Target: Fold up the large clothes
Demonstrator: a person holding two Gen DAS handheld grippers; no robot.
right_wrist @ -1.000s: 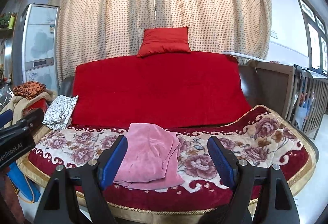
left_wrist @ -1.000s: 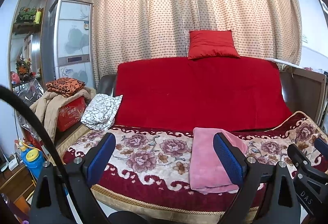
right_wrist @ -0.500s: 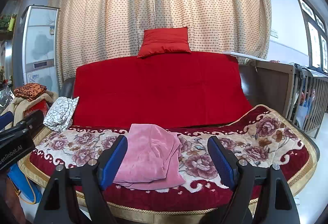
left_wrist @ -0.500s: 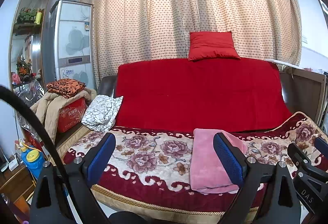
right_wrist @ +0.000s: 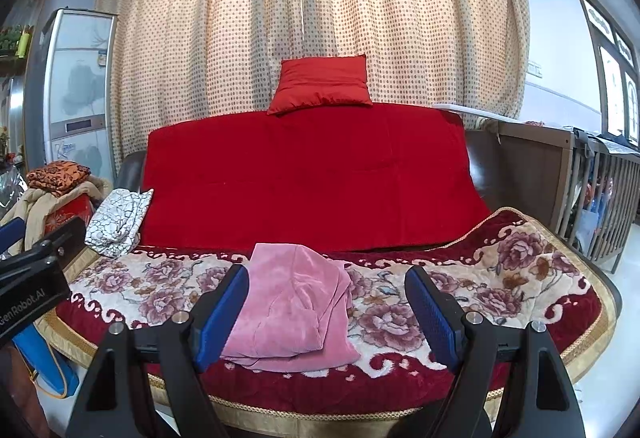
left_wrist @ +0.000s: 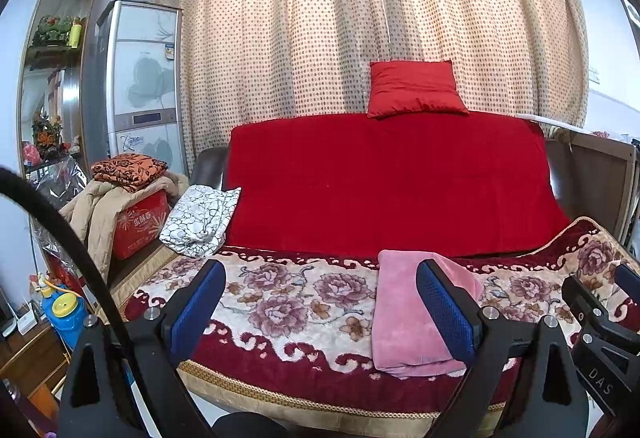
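A pink garment (left_wrist: 404, 314) (right_wrist: 296, 302) lies folded on the flowered blanket (left_wrist: 304, 298) (right_wrist: 480, 278) near the sofa's front edge. My left gripper (left_wrist: 320, 286) hovers in front of the sofa, open, with nothing between its blue pads; the garment sits behind its right finger. My right gripper (right_wrist: 326, 288) is also open and empty, held short of the garment, which shows between and behind its fingers. Each gripper's black body shows at the edge of the other's view.
A red throw (left_wrist: 388, 181) covers the sofa back with a red cushion (left_wrist: 414, 87) on top. A white patterned cloth (left_wrist: 200, 220) lies at the left armrest, beside a red box (left_wrist: 138, 224) piled with clothes. A wooden crib (right_wrist: 596, 193) stands at the right.
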